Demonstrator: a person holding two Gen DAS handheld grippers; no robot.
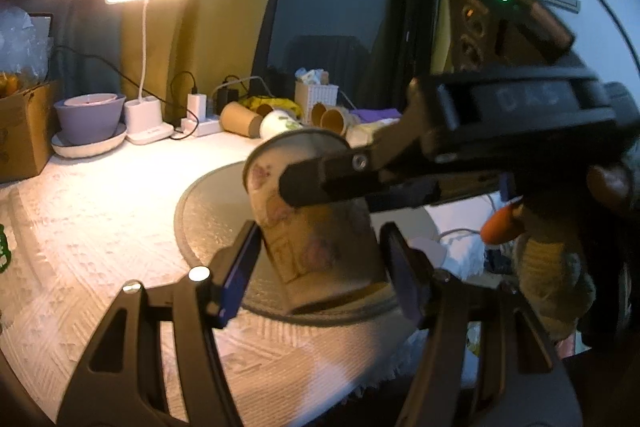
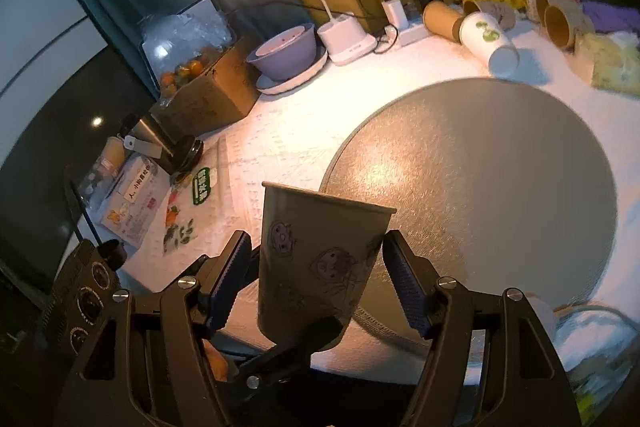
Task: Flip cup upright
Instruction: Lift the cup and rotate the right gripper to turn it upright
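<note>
A: Left wrist view: the cup [image 1: 316, 223] sits tilted between the fingers of the left gripper [image 1: 320, 267], above the round mat [image 1: 216, 211]. I cannot tell if both pads touch it.

B: And the right gripper [image 1: 320, 183]?

A: It comes from the right; its finger lies across the cup. In its own view the cup [image 2: 320, 259] stands between spread jaws, not touching.
</note>
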